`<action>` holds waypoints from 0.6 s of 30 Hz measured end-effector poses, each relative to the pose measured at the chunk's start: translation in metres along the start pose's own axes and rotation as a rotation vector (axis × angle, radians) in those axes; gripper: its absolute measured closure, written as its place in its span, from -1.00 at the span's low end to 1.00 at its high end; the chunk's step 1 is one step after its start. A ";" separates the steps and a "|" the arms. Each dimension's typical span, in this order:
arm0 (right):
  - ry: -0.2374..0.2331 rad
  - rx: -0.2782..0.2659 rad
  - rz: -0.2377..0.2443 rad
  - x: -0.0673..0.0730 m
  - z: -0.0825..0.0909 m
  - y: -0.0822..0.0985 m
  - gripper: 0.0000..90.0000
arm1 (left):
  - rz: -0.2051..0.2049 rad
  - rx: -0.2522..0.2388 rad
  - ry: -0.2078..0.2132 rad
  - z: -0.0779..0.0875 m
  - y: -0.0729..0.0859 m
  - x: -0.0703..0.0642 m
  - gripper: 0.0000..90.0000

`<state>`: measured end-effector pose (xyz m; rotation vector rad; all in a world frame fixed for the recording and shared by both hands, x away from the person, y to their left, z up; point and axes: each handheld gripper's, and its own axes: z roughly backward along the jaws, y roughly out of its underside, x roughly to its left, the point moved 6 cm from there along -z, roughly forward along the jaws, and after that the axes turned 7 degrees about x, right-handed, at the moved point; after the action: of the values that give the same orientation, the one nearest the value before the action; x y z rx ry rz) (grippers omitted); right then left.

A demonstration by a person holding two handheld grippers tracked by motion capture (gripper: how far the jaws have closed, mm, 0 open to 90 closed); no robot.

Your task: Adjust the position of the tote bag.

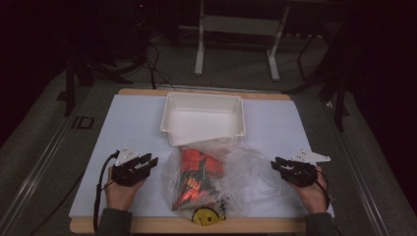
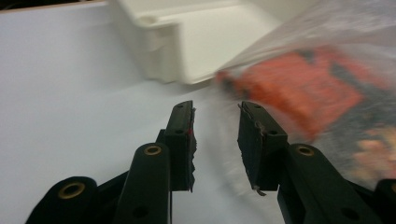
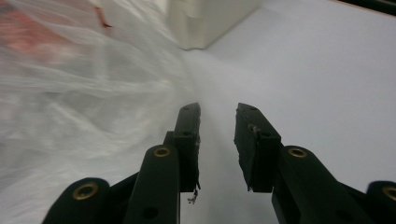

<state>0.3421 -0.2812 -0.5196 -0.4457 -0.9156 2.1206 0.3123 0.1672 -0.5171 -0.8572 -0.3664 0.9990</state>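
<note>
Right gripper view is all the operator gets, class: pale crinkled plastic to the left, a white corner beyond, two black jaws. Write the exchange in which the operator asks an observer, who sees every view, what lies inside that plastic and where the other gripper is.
Operator: What is inside the plastic?
Observer: The clear plastic bag holds an orange and black packet, with a yellow round piece at the near end.
Operator: Is the white corner a box?
Observer: It is a white rectangular plastic tray, empty, just behind the bag.
Operator: Where is the left gripper?
Observer: The left gripper sits at the bag's opposite side, jaws apart with nothing between them, aimed at the bag.
</note>
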 end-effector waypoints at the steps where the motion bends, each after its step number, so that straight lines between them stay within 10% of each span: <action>1: -0.008 -0.001 0.009 0.003 0.001 -0.001 0.56 | -0.011 0.010 0.007 -0.001 -0.002 -0.003 0.46; 18: -0.074 0.046 0.129 0.039 -0.014 -0.009 0.48 | -0.176 0.088 0.112 -0.021 -0.028 -0.063 0.35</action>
<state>0.3297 -0.2405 -0.5234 -0.4155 -0.8990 2.2833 0.3094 0.0969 -0.5026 -0.7833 -0.2945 0.7946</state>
